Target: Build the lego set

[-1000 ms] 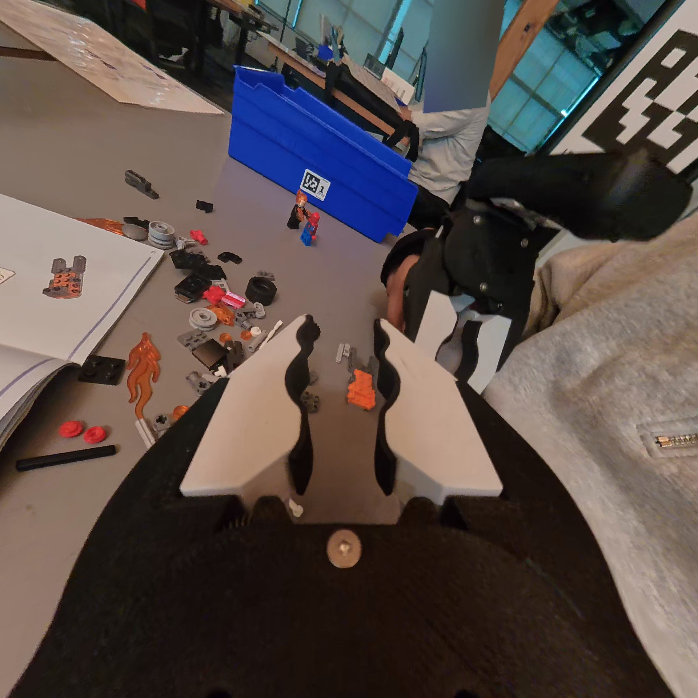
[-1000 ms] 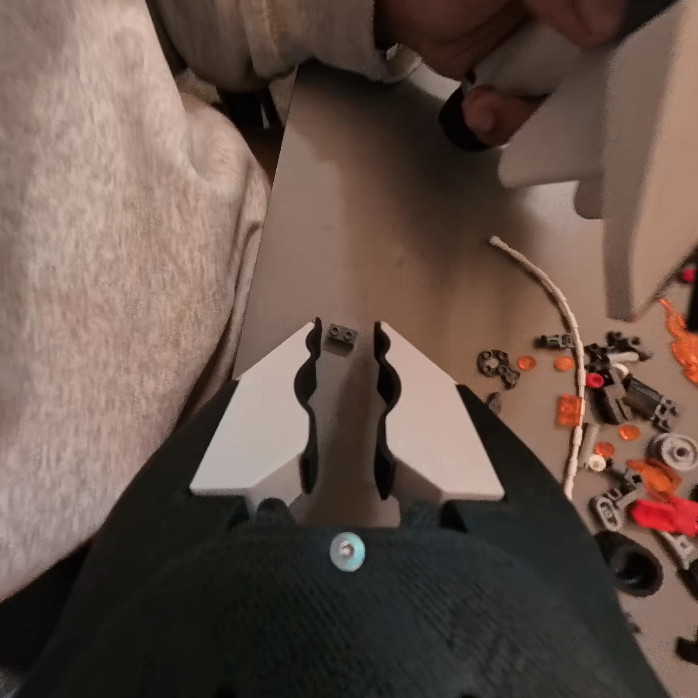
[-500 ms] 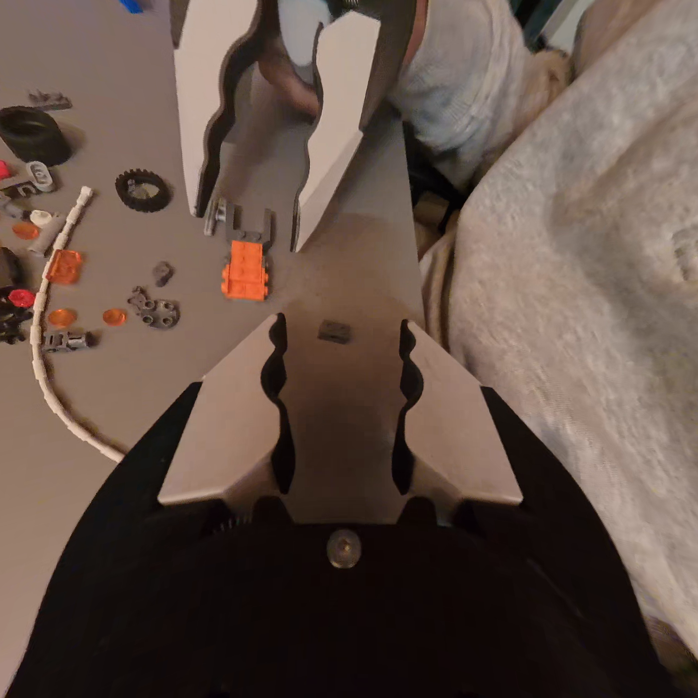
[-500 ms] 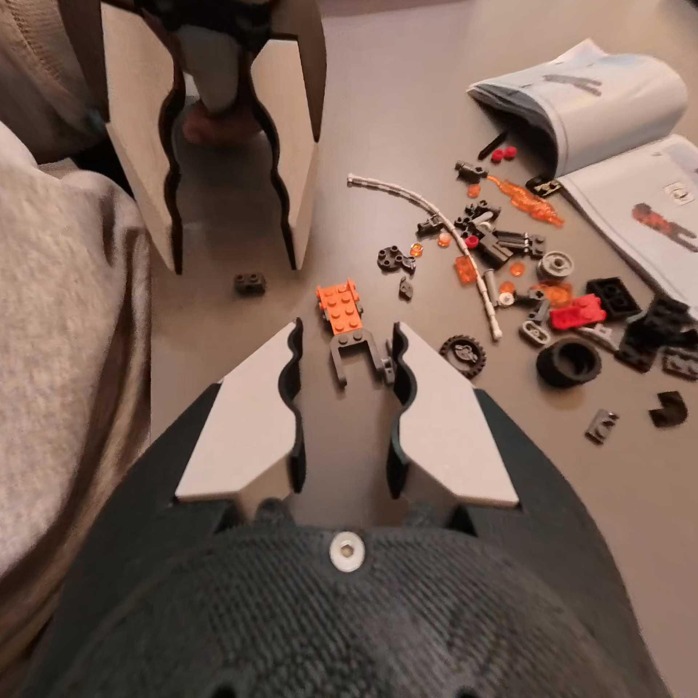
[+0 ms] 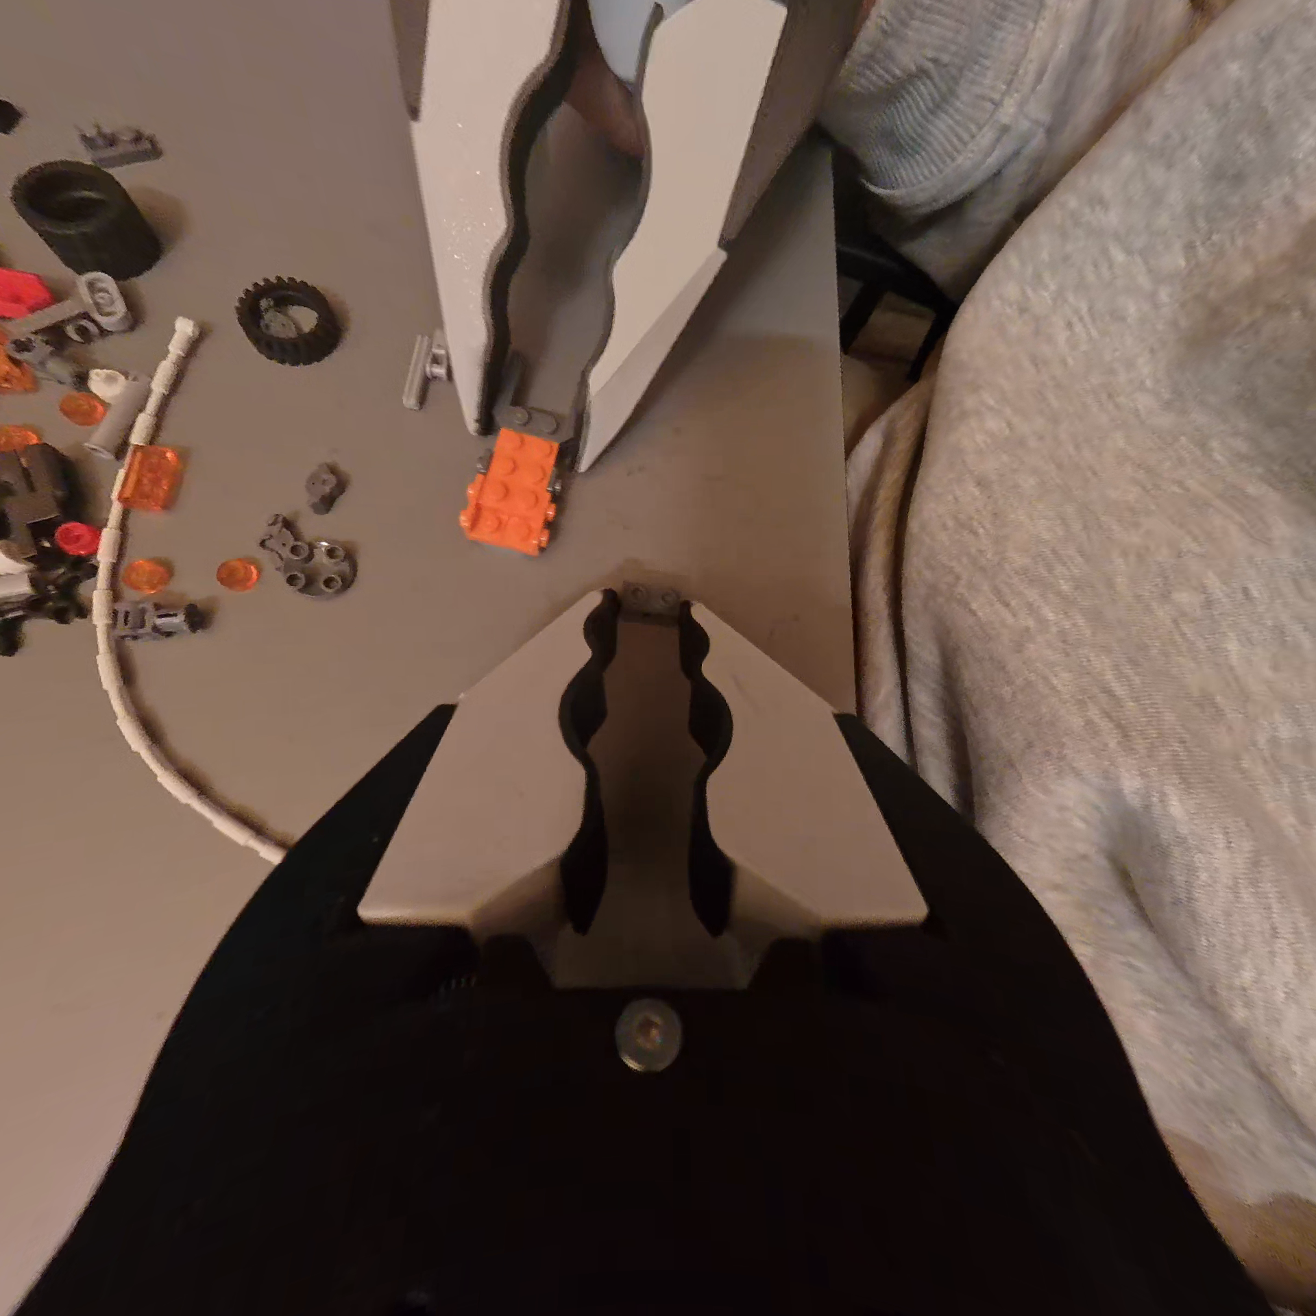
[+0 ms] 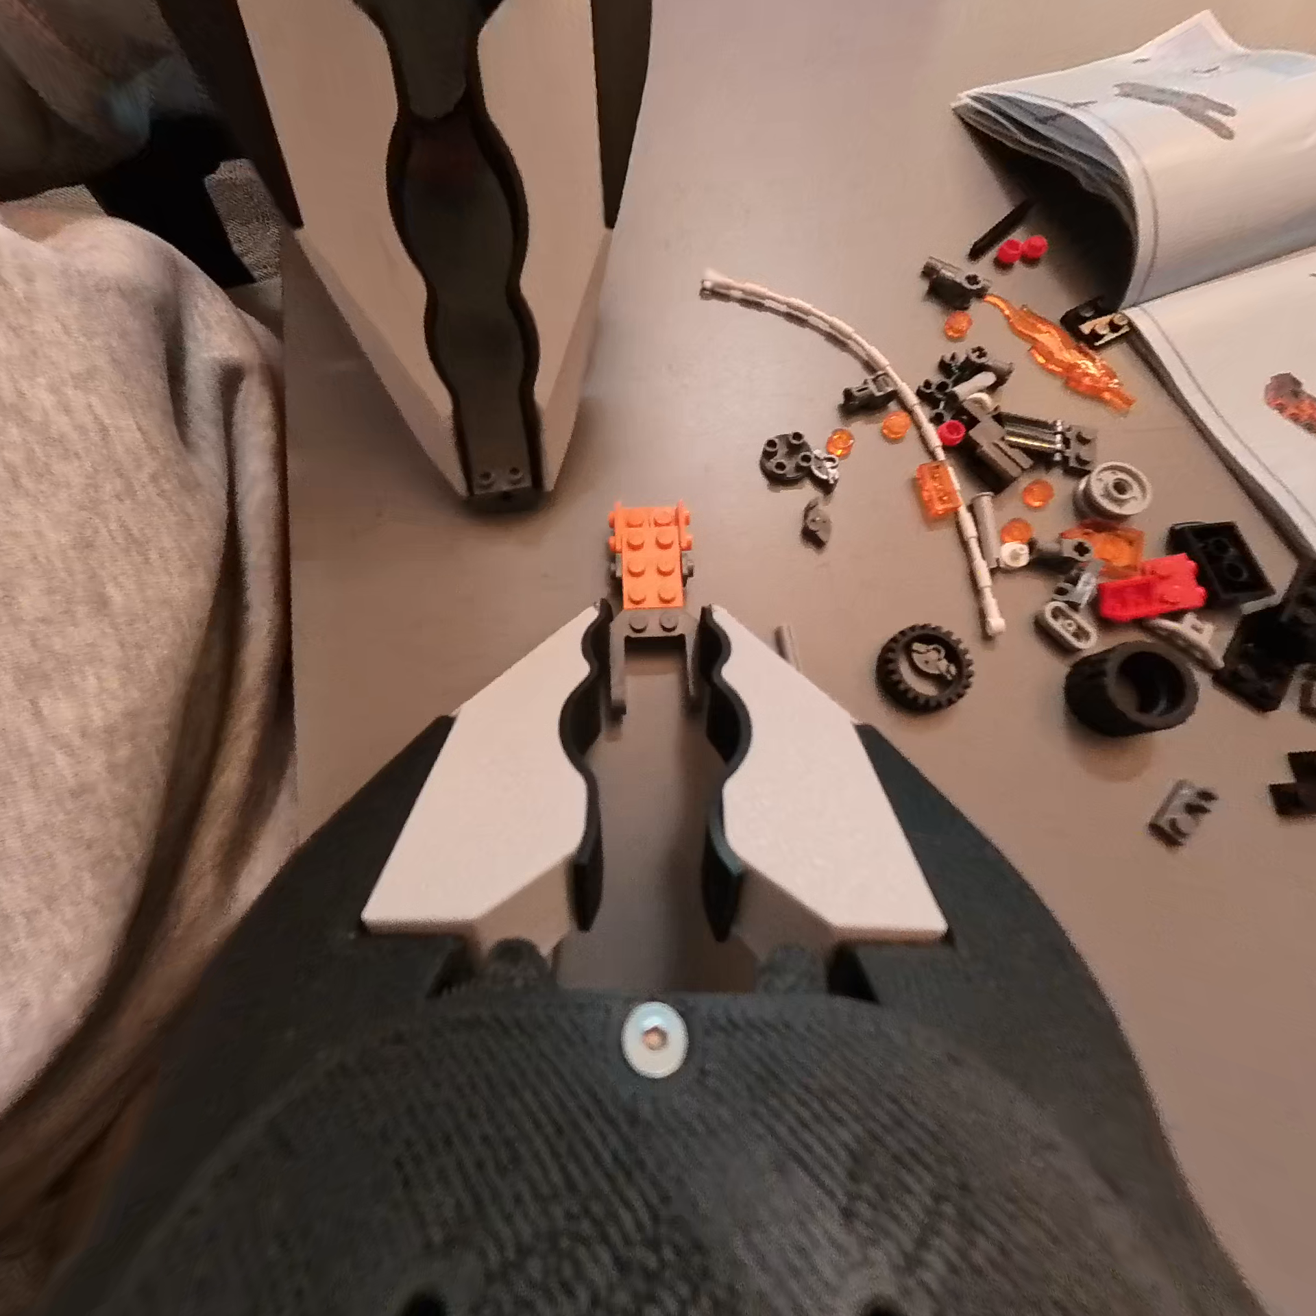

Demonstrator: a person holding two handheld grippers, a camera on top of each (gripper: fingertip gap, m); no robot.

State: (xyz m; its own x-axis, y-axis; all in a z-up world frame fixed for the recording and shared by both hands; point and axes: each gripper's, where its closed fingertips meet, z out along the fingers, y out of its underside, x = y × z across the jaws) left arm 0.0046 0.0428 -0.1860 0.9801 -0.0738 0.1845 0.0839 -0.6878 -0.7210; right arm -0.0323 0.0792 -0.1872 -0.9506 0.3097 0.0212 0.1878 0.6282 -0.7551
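Two handheld grippers meet over a grey worktop (image 5: 299, 748) strewn w/ lego parts. The left gripper (image 5: 646, 605) has its fingers pinching a small dark grey 1x2 plate (image 5: 649, 602) at the very tips, studs up, its long axis running across from finger to finger, close to the worktop edge by a person's grey sweater (image 5: 1068, 570). The right gripper (image 6: 651, 623) has its fingers closed around the dark forked end of an orange-topped build (image 6: 651, 562), which lies flat on the worktop, studs up; its long axis runs along the fingers, orange end pointing away from the right gripper and toward the left one. Plate and build sit near each other, not touching. Off to the side, apart from both grippers: a small treaded tyre (image 6: 923, 667), a wide black tyre (image 6: 1132, 687), a curved white hose (image 6: 918, 420), a red piece (image 6: 1150, 587), orange transparent studs, a flame piece (image 6: 1054, 349), and an open instruction booklet (image 6: 1168, 142) at the worktop's far side.
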